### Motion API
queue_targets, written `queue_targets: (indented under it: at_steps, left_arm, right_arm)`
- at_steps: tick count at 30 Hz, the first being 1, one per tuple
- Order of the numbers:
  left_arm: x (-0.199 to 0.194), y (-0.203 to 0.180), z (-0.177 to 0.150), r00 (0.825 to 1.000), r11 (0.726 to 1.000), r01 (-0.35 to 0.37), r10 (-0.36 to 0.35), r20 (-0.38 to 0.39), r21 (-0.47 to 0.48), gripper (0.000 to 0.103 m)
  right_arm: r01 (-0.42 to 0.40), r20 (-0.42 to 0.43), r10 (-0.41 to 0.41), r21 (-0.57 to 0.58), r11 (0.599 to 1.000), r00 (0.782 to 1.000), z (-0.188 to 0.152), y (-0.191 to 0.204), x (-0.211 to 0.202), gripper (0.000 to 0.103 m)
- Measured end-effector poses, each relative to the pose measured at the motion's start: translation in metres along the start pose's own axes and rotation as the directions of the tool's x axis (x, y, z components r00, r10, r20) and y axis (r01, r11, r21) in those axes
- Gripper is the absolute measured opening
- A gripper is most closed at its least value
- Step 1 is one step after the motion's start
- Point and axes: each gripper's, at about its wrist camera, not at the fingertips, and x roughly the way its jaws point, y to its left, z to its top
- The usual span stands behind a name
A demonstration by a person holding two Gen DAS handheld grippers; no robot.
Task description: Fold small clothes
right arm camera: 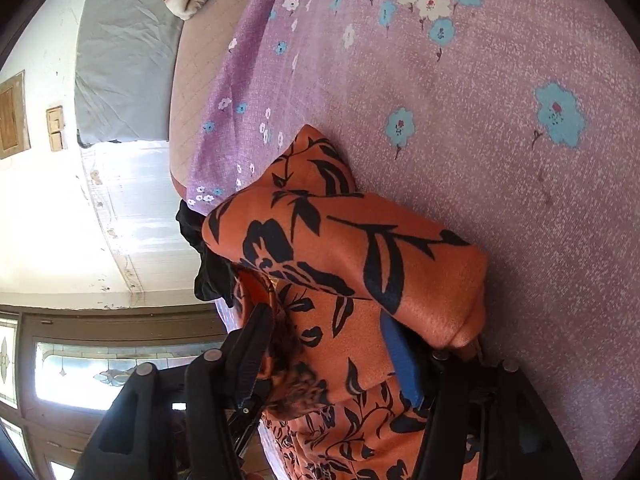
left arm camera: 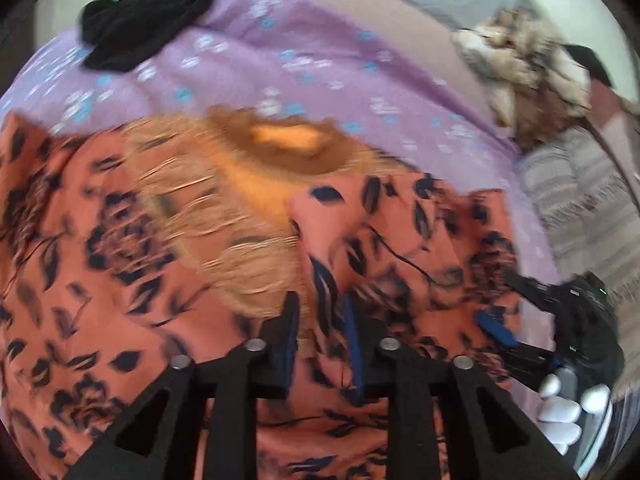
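Orange garment with black leaf print and a gold embroidered neckline [left arm camera: 224,208] fills the near field of both views, lying on the purple bedsheet with white and blue flowers [left arm camera: 320,64]. Left view: the garment is mostly spread out, neckline facing up, with loose ridges and creases. Right view: one part, maybe a sleeve or side edge, is lifted and doubled over into a thick roll [right arm camera: 352,248]. Judgement: early in the fold, at most the first side being turned in; no neat packet yet, and the rest of the folds are still to do.

Left gripper [left arm camera: 320,312] has its black fingers with blue pads a little apart, with a ridge of the orange fabric between them; motion blur means I cannot tell if it actually pinches. Right gripper [right arm camera: 332,344] has its fingers spread wide with bunched fabric between; contact looks likely, but a firm clamp is not confirmed. In the left view the right gripper appears at the edge, held by a white-gloved hand [left arm camera: 560,408].

Also present: crumpled black cloth [left arm camera: 140,28] on the far sheet, brown and cream fluffy blanket [left arm camera: 528,68], grey striped textile [left arm camera: 588,208].

Hidden: the garment's lower hem and far sleeve are cut off; the left view is blurred overall; the right fingertips are partly buried in fabric.
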Motion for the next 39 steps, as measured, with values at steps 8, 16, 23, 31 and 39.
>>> queue_targets:
  at_steps: [8, 16, 23, 31, 39]
  left_arm:
    - [-0.030, -0.012, -0.004, 0.978, 0.994, -0.112, 0.106, 0.179, 0.020, 0.079]
    - [0.027, -0.118, -0.026, 0.948, 0.834, -0.310, 0.234, 0.216, 0.457, 0.090]
    - [0.036, -0.091, -0.014, 0.980, 0.906, -0.196, 0.176, 0.088, 0.375, 0.034]
    - [-0.002, -0.043, 0.015, 0.995, 0.986, -0.051, 0.037, 0.092, 0.162, 0.013]
    - [-0.040, 0.025, 0.026, 0.983, 0.997, -0.079, 0.077, 0.164, 0.005, 0.014]
  right_arm:
    - [0.029, 0.008, -0.029, -0.033, 0.999, 1.000, -0.001, 0.009, 0.005, 0.062]
    - [0.056, 0.024, -0.054, -0.080, 0.995, 0.998, -0.006, 0.013, 0.006, 0.064]
    - [0.060, 0.024, -0.058, -0.093, 0.994, 0.998, -0.006, 0.014, 0.007, 0.064]
    - [-0.022, 0.011, 0.024, -0.179, 0.984, 1.000, -0.011, 0.036, 0.001, 0.065]
    - [-0.182, -0.084, 0.162, -0.376, 0.908, 0.983, -0.035, 0.079, 0.006, 0.064]
